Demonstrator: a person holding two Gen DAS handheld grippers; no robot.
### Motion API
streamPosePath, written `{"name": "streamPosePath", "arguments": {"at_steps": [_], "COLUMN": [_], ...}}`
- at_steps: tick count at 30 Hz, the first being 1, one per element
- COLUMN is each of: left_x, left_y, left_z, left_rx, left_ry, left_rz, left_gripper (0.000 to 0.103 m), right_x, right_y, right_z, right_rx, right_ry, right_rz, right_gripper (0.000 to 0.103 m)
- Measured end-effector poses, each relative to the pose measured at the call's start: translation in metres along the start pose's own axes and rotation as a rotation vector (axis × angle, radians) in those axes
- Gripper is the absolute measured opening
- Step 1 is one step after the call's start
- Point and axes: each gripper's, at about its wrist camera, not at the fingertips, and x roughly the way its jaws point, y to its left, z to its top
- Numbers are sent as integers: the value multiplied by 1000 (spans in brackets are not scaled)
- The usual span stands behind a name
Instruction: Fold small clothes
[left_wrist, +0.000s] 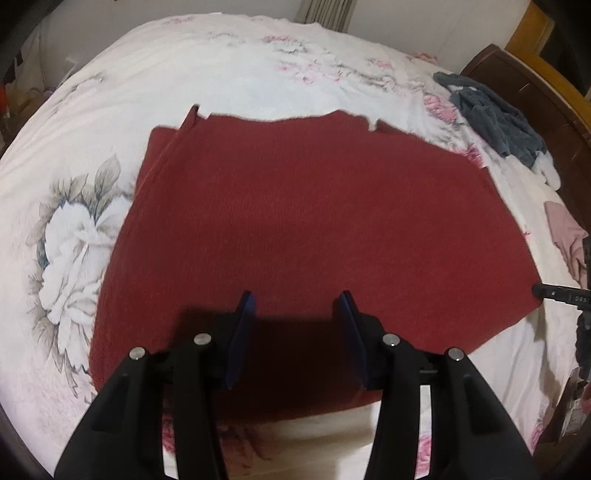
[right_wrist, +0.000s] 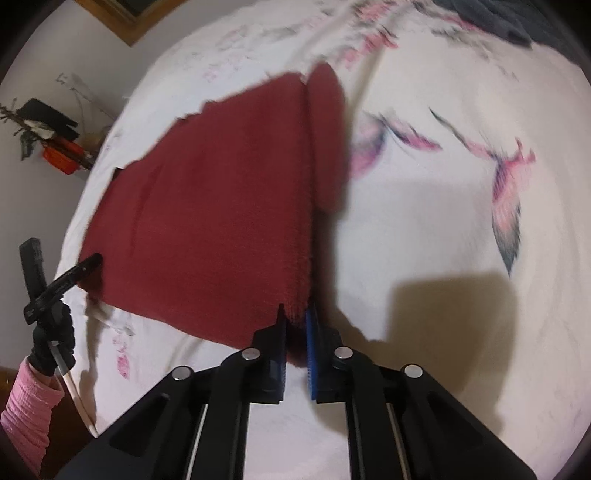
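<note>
Only right wrist: right gripper (right_wrist: 295, 328) pinching red garment (right_wrist: 207, 206) | left gripper (left_wrist: 298, 306) apart.

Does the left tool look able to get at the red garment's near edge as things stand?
Probably yes: the left tool hangs open right above the red garment, nothing lies between them, and the right tool grips a different edge.
</note>
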Motion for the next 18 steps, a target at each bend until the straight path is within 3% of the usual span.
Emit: {"name": "streamPosePath", "arguments": {"at_steps": [6,11,15,18], "left_x": [8,-3,0,6], "left_y": [7,-3,-15,-21], "left_z": [0,13,27,33], "left_rx": [-22,-42,-65,-79], "left_ry": [20,-9,-24,-27], "left_rz": [-19,-49,-71,-74], "left_gripper": [46,48,51,52], "right_x": [14,-4,-6,6], "right_y": [-13,-15,-20,-21], "right_z": [-5,8,29,42], "right_rx": [53,83,123,120], "right_ry": [16,-43,-60,-40], "right_rz": [55,100,144,101], "right_gripper": [11,36,47,58]}}
